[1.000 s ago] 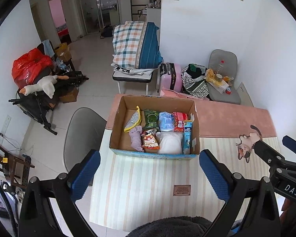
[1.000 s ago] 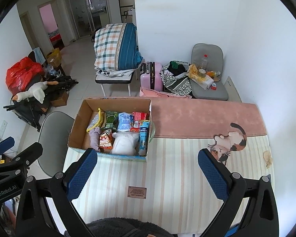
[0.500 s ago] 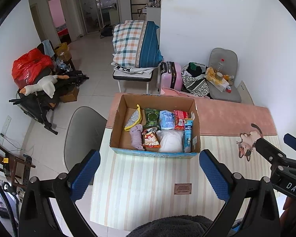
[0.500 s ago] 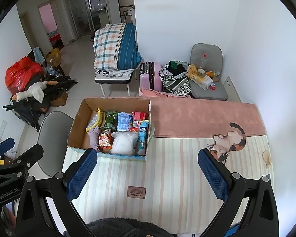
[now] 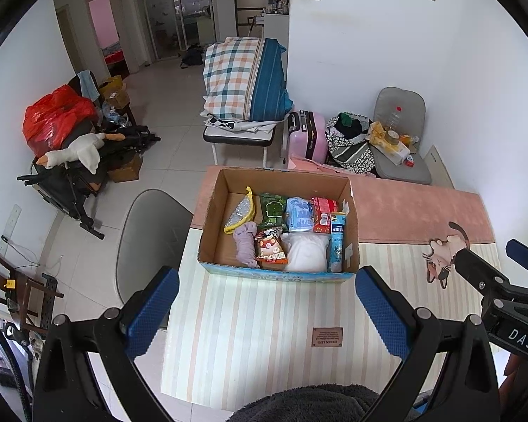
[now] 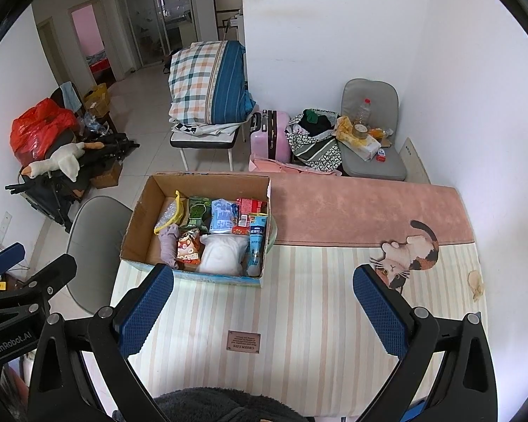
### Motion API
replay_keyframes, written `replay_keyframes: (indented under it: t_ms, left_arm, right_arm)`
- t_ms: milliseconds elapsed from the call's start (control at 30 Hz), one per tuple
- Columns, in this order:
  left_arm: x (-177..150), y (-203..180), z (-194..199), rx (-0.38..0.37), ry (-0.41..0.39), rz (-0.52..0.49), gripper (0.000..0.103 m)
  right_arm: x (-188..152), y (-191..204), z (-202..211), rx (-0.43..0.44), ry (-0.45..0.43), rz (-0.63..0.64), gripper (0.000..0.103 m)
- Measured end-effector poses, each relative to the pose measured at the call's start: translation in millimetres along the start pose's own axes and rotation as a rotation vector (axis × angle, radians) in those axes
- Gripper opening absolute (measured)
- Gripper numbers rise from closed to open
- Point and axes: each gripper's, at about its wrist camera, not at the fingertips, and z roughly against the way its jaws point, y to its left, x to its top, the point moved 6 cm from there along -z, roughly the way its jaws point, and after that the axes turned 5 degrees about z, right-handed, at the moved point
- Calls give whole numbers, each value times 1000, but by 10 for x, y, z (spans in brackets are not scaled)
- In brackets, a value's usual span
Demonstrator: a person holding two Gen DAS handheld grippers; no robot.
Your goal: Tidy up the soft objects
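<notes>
While both grippers hang high over the striped counter, the left gripper and right gripper have jaws wide apart and empty, likely for an overview; the soft packets sit packed in the cardboard box at frame centre.

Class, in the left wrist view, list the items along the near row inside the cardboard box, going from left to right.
Lilac rolled cloth → orange snack packet → white soft plastic bag → light blue upright tube.
</notes>
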Motion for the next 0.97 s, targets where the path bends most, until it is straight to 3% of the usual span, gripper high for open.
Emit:
replay_keyframes:
  t_ms: [967]
  left_arm:
    - [55, 118, 86, 22, -11, 19, 103]
  right_arm:
    - [3, -35, 80, 5, -13, 6, 103]
